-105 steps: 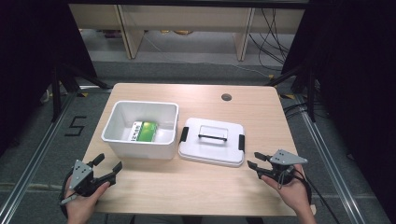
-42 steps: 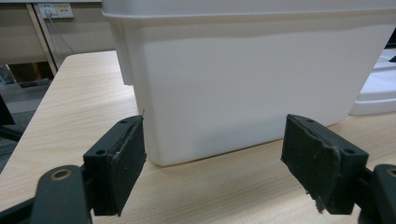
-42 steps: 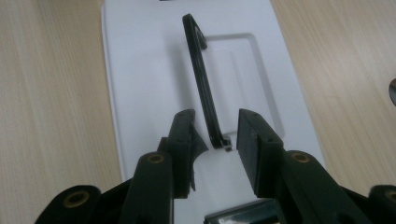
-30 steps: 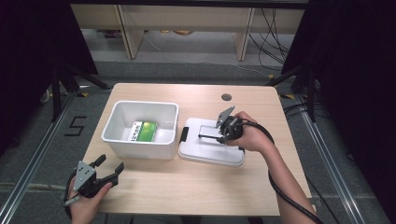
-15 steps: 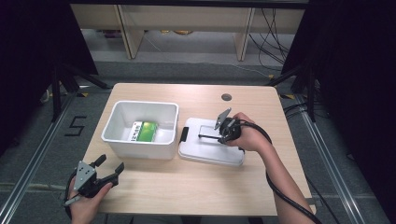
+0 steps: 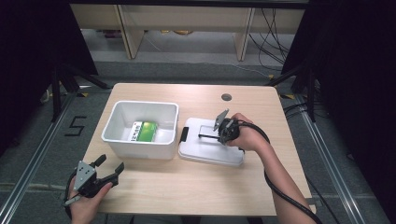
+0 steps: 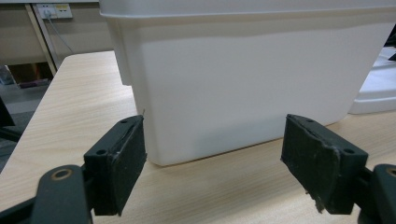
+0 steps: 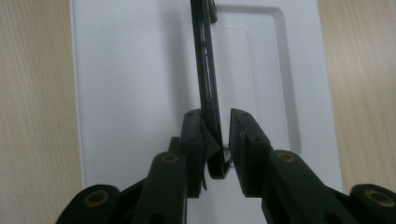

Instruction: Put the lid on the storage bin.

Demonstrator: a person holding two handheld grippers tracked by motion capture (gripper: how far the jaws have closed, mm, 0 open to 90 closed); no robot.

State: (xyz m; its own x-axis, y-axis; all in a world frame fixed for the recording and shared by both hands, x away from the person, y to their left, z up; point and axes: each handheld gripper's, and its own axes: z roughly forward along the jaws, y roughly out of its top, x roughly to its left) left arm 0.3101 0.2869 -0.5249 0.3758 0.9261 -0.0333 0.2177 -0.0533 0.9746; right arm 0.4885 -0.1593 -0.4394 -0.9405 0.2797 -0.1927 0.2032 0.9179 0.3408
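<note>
1. At the near left corner of the table (image 6: 187,186), the left gripper (image 6: 108,173) sits in a hand (image 6: 84,205), jaws spread wide and holding nothing.
2. In the left gripper view its two pads (image 7: 123,163) stand well apart over bare wood, facing the near wall of the bin (image 7: 243,88) just beyond them.
3. The bin (image 6: 140,142) is a white open tub on the left half of the table. A green packet (image 6: 144,130) lies on its floor.
4. Just right of the bin, nearly touching it, lies a white lid (image 6: 210,149) flat on the wood, a black clip (image 6: 184,134) on its left edge.
5. The right gripper (image 6: 219,133) is over the lid, held by a hand (image 6: 245,135) whose forearm comes in from the bottom right, a black cable (image 6: 275,186) trailing along it.
6. In the right gripper view its jaws are nearly closed around the lid's thin black handle (image 8: 208,70): the left pad (image 8: 194,135) touches it, while a narrow gap shows at the right one.
7. Far side: a small dark hole (image 6: 226,97) in the tabletop, beyond the lid.
</note>
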